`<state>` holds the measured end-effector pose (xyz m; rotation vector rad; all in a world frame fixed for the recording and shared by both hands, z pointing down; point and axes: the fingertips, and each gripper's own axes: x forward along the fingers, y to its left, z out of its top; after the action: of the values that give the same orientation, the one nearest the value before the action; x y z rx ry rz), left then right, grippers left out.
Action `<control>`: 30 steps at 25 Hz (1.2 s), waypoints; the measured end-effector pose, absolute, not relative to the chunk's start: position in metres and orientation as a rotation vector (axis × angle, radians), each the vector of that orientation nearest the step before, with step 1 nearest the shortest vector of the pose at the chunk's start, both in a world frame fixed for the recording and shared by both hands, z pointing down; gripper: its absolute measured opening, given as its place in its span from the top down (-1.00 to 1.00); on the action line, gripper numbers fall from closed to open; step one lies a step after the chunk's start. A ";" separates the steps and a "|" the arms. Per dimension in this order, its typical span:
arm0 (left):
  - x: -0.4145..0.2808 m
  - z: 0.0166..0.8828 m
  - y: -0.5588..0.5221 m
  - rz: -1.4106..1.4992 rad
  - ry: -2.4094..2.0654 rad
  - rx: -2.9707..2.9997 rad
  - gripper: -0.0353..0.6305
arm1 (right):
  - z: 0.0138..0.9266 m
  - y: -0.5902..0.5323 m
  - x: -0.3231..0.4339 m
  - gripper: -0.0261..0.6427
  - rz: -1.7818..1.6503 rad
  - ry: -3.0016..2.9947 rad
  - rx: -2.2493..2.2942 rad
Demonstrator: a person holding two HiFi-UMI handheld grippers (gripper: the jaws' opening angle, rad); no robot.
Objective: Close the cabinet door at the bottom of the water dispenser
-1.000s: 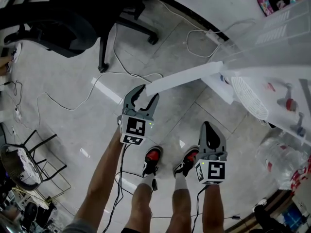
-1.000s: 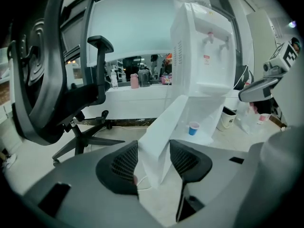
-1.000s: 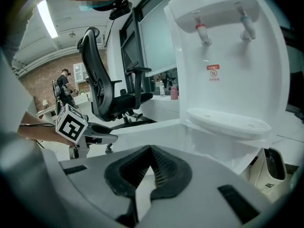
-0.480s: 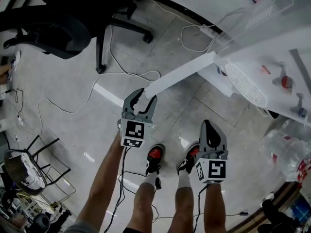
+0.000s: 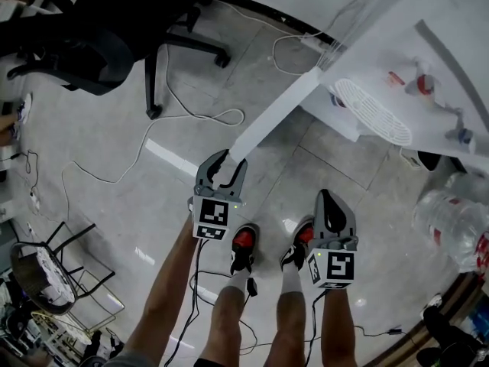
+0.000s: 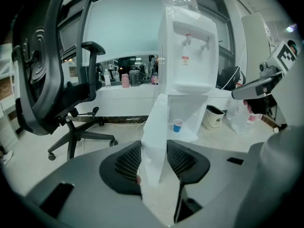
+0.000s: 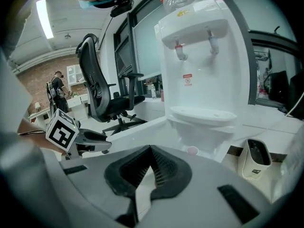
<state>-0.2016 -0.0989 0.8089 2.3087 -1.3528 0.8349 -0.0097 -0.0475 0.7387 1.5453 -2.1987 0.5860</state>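
The cabinet door [image 5: 271,117] stands swung wide out from the bottom of the water dispenser [image 5: 428,60], and its free edge reaches towards me over the floor. My left gripper [image 5: 229,163] has that edge between its fingers [image 6: 126,163]. They are closing around the panel, and I cannot see that they press on it yet. My right gripper [image 5: 328,201] hangs lower, beside my right shoe, with its fingers together and nothing in them.

The door looks like a thin, light, stiff plastic panel with a smooth face, so I expect it to swing easily on its hinge and to slip if I pinch it weakly. The outer edge, far from the hinge, seems the best place to hold it, with gentle force so the panel does not flex.

Inside the open cabinet sits a small blue cup [image 6: 177,125], set back far enough, I think, not to block the door. An office chair [image 5: 99,29] and loose cables [image 5: 191,113] lie well off to the left. A big water bottle [image 5: 451,220] lies on the floor at the right.
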 end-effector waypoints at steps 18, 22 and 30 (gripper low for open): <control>-0.130 0.811 -0.044 0.877 -1.205 2.371 0.34 | 0.740 0.011 0.055 0.88 0.667 -2.106 1.722; -0.114 0.811 -0.039 0.864 -1.165 2.378 0.34 | 0.743 0.017 0.068 0.88 0.688 -2.082 1.761; -0.080 0.814 -0.031 0.849 -1.100 2.391 0.30 | 0.746 0.024 0.090 0.88 0.718 -2.052 1.820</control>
<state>-0.0804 -0.0314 0.8135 2.3911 -1.1000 0.8487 0.0905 0.0236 0.7457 1.8196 -2.0523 0.7176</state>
